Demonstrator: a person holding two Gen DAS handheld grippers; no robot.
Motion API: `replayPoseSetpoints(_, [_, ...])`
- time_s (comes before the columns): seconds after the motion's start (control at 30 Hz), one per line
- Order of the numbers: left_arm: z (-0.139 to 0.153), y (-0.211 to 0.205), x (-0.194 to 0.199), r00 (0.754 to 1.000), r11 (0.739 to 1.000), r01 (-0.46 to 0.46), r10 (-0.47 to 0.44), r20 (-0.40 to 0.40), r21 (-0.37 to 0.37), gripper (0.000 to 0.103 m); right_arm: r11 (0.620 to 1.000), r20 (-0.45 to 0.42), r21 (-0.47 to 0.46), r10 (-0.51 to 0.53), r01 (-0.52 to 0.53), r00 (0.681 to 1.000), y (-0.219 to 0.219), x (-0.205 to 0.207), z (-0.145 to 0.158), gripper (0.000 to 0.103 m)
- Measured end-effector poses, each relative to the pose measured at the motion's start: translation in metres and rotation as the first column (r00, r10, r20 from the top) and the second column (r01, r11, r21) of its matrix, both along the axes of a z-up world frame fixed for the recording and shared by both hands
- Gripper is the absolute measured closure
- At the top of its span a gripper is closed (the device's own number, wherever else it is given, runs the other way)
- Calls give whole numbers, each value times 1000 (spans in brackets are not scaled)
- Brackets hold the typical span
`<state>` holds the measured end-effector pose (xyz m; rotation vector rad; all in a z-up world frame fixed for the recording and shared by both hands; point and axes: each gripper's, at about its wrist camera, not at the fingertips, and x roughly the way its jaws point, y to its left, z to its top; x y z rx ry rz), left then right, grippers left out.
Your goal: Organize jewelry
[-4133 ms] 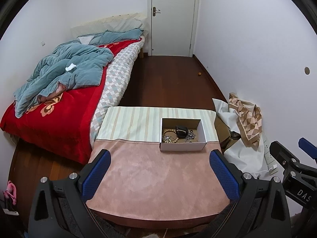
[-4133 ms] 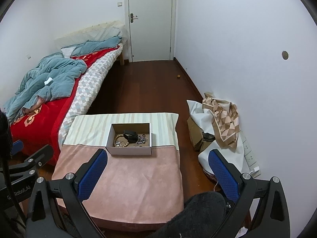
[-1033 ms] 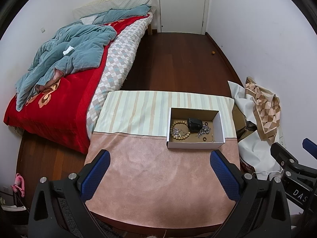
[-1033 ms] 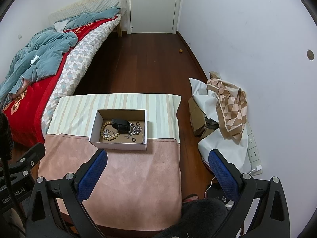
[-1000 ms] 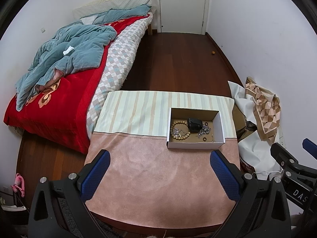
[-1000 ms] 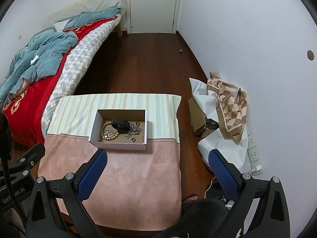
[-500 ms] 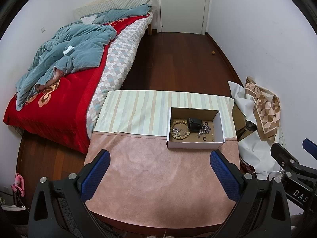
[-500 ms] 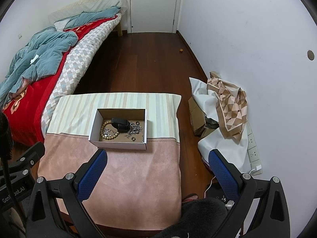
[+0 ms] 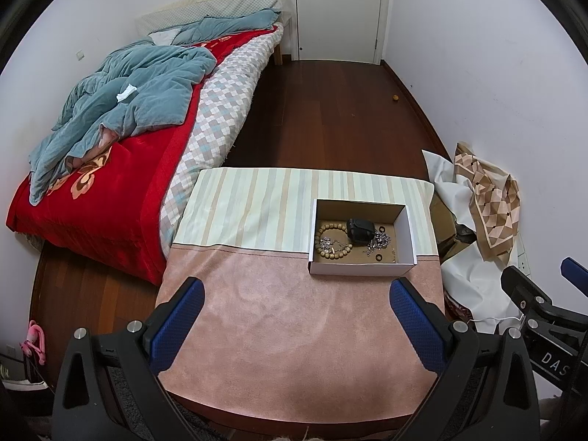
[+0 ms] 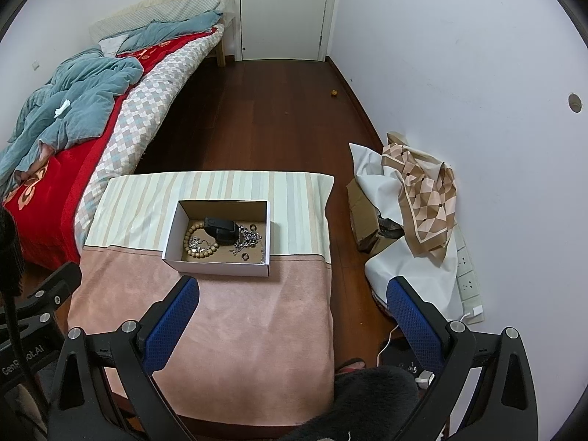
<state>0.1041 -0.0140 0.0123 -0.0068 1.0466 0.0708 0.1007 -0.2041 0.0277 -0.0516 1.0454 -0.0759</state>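
In the open white box [image 10: 220,267], tangled beads [image 10: 198,248], chains [image 10: 250,239], rings [image 10: 244,256]

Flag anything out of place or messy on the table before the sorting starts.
Only the jewelry: in the open box, the bead bracelet, silver chains and small rings lie jumbled around a black case.

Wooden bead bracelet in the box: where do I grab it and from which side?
Judging by its pose, pinch the bead bracelet on its bare left arc, from straight above. It lies flat; the black case covers its right part and a chain crosses its middle. The box wall blocks side approaches.
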Motion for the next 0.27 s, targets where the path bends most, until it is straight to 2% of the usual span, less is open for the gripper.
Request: replayPoseSetpoints(0.27, [0,0,-1,1000,1000,10,-10,-3,-24,0,1000,-3,1,1,-1,1000,-1,0,0,0])
